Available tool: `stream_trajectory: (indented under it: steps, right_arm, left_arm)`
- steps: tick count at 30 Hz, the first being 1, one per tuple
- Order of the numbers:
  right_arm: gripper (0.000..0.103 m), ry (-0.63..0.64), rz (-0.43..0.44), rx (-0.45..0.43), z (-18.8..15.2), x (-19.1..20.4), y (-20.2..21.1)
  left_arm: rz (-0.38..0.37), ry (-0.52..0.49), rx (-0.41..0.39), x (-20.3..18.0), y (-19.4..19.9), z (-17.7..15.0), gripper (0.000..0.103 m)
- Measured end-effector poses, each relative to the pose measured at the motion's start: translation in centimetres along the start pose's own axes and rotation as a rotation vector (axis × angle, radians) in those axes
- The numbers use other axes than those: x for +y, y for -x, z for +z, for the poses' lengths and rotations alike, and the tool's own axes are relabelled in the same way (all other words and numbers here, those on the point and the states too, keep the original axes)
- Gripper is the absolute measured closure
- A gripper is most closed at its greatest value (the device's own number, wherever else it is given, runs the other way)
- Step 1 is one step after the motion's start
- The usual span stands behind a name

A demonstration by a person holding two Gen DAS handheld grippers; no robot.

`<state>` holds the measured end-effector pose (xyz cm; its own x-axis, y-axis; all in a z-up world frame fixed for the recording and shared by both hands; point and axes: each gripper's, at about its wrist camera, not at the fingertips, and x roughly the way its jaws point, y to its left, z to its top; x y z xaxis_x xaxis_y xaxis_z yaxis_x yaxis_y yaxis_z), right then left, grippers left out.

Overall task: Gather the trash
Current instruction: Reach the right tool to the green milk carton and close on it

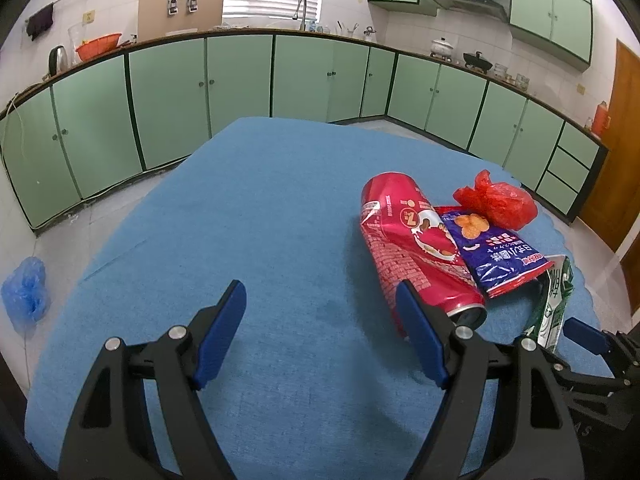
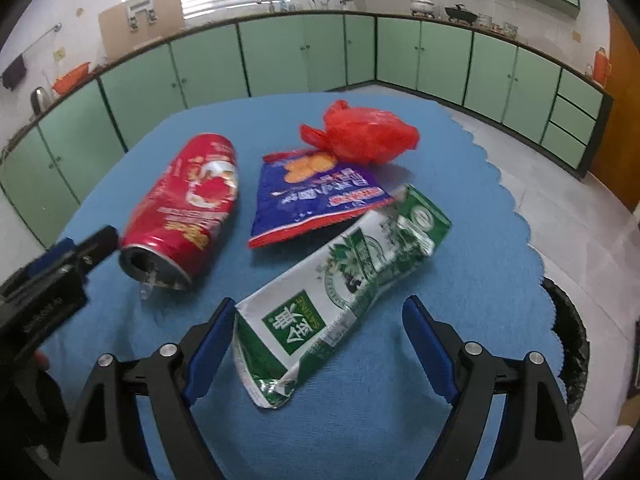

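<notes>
On the blue tablecloth (image 2: pixel 460 240) lie a crushed green and white carton (image 2: pixel 340 292), a blue snack bag (image 2: pixel 316 196), a red can (image 2: pixel 188 204) on its side and a crumpled red plastic bag (image 2: pixel 364 136). My right gripper (image 2: pixel 320 312) is open, its jaws standing either side of the carton's near end without pressing it. My left gripper (image 1: pixel 320 300) is open over bare cloth, its right finger just in front of the red can (image 1: pixel 412 240). The left view also shows the snack bag (image 1: pixel 492 252), the red bag (image 1: pixel 500 200), the carton (image 1: pixel 552 308) and the right gripper's fingertip (image 1: pixel 580 330).
A bin lined with a black bag (image 2: pixel 572 344) stands beside the table at the right. A blue plastic bag (image 1: pixel 26 292) lies on the floor at the left. Green cabinets (image 1: pixel 240 80) line the far walls, and a wooden door (image 1: pixel 620 152) is at the right.
</notes>
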<state>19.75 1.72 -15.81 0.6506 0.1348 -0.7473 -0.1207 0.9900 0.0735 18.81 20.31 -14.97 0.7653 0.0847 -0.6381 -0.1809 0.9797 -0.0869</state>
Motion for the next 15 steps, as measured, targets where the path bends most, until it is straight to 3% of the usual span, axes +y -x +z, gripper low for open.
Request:
stream_trajectory:
  steps: [11, 15]
  right_arm:
    - [0.020, -0.062, -0.112, 0.006, -0.5, -6.1, 1.8]
    - [0.020, -0.115, -0.085, -0.017, -0.3, -7.4, 2.3]
  left_arm:
    - [-0.029, -0.015, -0.003, -1.7, 0.1, 0.1, 0.028]
    - [-0.043, -0.026, -0.005, -2.5, 0.3, 0.2, 0.028]
